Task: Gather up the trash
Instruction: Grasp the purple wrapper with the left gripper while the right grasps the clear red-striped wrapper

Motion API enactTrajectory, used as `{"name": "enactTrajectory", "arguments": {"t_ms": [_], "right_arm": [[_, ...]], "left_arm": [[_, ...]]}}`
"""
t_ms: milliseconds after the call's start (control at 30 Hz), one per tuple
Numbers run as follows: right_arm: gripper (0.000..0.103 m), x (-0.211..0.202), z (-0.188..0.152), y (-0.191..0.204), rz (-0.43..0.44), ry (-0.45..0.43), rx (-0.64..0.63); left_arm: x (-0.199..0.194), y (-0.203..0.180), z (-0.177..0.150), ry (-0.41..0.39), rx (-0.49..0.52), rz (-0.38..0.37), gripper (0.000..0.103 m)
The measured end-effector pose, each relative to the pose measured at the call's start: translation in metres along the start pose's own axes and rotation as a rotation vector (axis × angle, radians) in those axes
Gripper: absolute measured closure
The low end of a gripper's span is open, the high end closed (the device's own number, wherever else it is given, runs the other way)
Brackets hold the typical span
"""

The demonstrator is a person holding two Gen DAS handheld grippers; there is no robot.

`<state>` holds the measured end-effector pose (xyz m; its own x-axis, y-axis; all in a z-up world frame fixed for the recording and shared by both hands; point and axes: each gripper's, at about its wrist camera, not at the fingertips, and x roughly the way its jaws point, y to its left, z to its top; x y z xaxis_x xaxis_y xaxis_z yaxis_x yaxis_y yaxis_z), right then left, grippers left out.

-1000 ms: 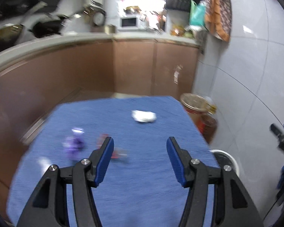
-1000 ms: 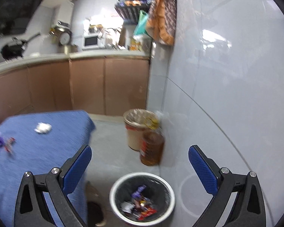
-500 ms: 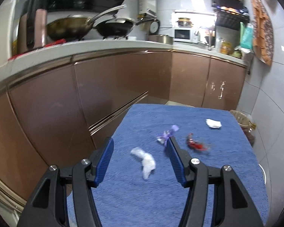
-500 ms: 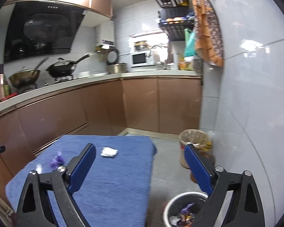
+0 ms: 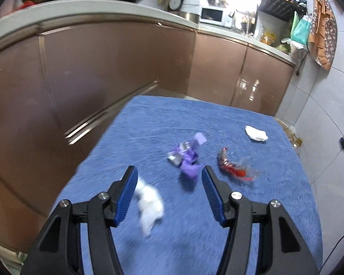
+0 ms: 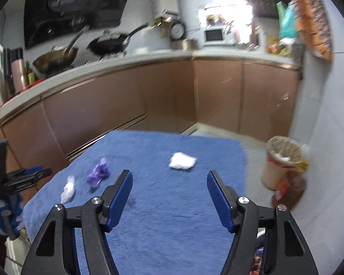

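Both pairs of blue-padded jaws stand apart with nothing between them: the left gripper [image 5: 169, 178] holds a steady gap above the near part of the blue table cloth [image 5: 275, 201], while the right gripper [image 6: 169, 183] is closing its jaws over bare cloth. Nearest the left gripper, just inside its left pad, lies a crumpled white tissue [image 5: 149, 202], blurred by motion. A little farther on sits a purple wrapper [image 5: 188, 158], and to its right a red wrapper [image 5: 231, 168] with some clear film on it; the two lie near each other but apart. Toward the far right corner of the cloth rests a second white wad of paper [image 5: 255, 133], well apart from the rest. At the bottom edge of the right wrist view, behind the right finger, a sliver of coloured wrappers [image 6: 255, 261] shows on the floor side; what holds them cannot be told. Beyond the table's far right corner stands a tall paper-lined bin [image 6: 281, 162] on the floor with something pale inside, and a brown bottle [image 6: 291, 192] stands against it. Farther back, pans [image 6: 107, 43] sit on the counter.
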<state>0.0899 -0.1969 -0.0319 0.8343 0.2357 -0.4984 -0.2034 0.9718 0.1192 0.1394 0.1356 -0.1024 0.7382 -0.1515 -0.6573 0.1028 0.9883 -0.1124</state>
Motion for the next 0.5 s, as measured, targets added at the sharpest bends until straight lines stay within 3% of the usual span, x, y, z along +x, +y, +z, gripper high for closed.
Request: {"name": "enactTrajectory", "arguments": {"t_ms": [333,500], "right_arm": [[0.042,0.131,-0.032,0.05,0.172,0.247,-0.057],[0.046,0.174,-0.041,0.068,0.227,0.317,-0.077]], "left_arm": [[0.112,-0.016,0.015,0.178,-0.018,-0.063,0.047],[0.138,-0.014,0.019,0.206,-0.034,-0.062,0.048]]}}
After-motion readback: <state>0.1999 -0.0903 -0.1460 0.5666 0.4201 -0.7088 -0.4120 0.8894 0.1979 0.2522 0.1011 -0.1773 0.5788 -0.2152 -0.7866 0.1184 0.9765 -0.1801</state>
